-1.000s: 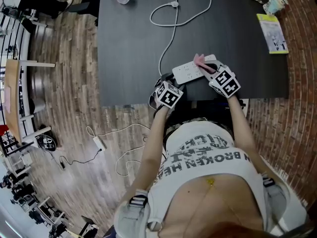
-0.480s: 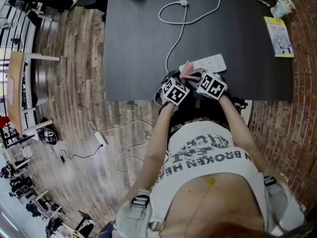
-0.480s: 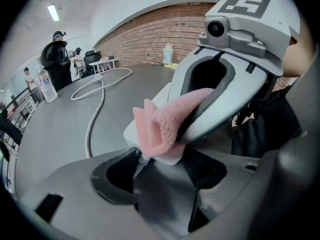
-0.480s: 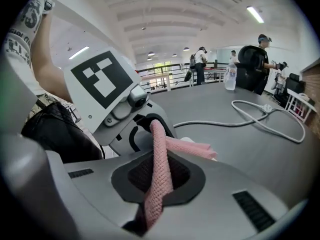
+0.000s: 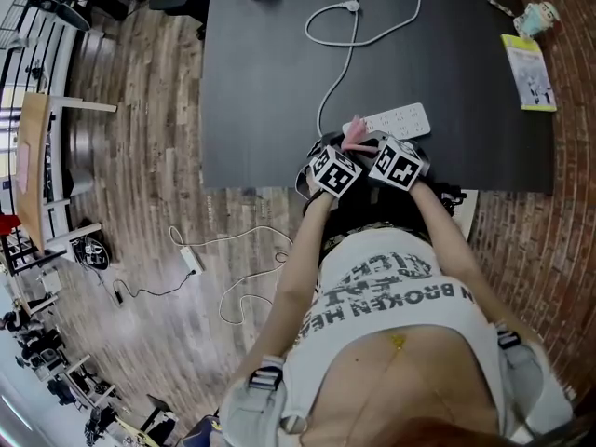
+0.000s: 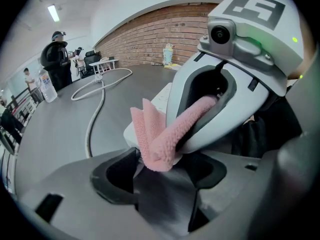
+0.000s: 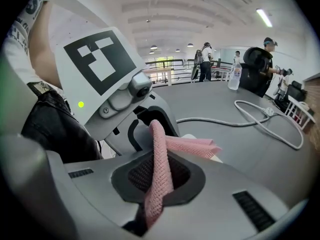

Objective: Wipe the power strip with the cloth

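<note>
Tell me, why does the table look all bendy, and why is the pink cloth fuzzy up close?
Head view: the wide lens bows the black table at its edges. Left gripper view: the same fisheye rounding, dark corners, and the pink cloth sits so near the lens that it looks soft. Right gripper view: the cloth's lowest part is blurred, too close to focus, and the ceiling light glares white.

Head cam sits overhead, looking steeply down from afar on the dark matt rectangular worktop (image 5: pixel 261 82), while cams on left tool (image 6: pixel 159 176) and right tool (image 7: pixel 157 184) sit close behind own jaws, low, facing each other, all three sharing the pink knitted cloth (image 5: pixel 355 136).
</note>
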Available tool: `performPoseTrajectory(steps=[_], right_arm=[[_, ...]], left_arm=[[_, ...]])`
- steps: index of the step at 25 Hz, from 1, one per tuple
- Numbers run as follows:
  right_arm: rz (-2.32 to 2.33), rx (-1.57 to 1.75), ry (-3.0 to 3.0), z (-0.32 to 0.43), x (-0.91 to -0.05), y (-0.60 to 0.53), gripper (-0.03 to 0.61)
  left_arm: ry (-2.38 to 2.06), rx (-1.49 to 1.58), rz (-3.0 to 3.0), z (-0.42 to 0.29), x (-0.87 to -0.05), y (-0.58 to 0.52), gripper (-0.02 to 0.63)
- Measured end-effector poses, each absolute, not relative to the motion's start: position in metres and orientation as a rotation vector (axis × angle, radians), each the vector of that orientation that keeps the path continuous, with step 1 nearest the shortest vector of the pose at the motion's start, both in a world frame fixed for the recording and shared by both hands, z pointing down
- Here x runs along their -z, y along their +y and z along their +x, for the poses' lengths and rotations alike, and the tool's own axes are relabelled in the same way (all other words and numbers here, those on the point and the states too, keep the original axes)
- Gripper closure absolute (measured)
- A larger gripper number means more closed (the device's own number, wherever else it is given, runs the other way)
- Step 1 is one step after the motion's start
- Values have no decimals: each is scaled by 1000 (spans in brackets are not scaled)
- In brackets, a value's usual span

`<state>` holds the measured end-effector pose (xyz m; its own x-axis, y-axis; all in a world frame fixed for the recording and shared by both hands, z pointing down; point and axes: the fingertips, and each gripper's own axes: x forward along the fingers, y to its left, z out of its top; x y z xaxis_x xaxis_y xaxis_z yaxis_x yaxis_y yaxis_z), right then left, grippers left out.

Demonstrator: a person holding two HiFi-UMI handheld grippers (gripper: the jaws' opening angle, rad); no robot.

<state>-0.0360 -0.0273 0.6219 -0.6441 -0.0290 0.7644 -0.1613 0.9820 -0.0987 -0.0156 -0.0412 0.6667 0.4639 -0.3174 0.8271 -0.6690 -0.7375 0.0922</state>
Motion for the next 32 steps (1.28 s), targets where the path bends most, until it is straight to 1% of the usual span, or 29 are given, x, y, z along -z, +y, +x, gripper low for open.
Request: performPoseTrajectory(steps=[10, 32], right_arm=[[233, -209, -2275, -30, -622, -34, 563], [538, -325, -2209, 35, -624, -68, 563]], left_arm=[[-828, -1180, 2310, -16, -667, -43, 336], [-823, -1172, 2317, -15, -668, -41, 336]])
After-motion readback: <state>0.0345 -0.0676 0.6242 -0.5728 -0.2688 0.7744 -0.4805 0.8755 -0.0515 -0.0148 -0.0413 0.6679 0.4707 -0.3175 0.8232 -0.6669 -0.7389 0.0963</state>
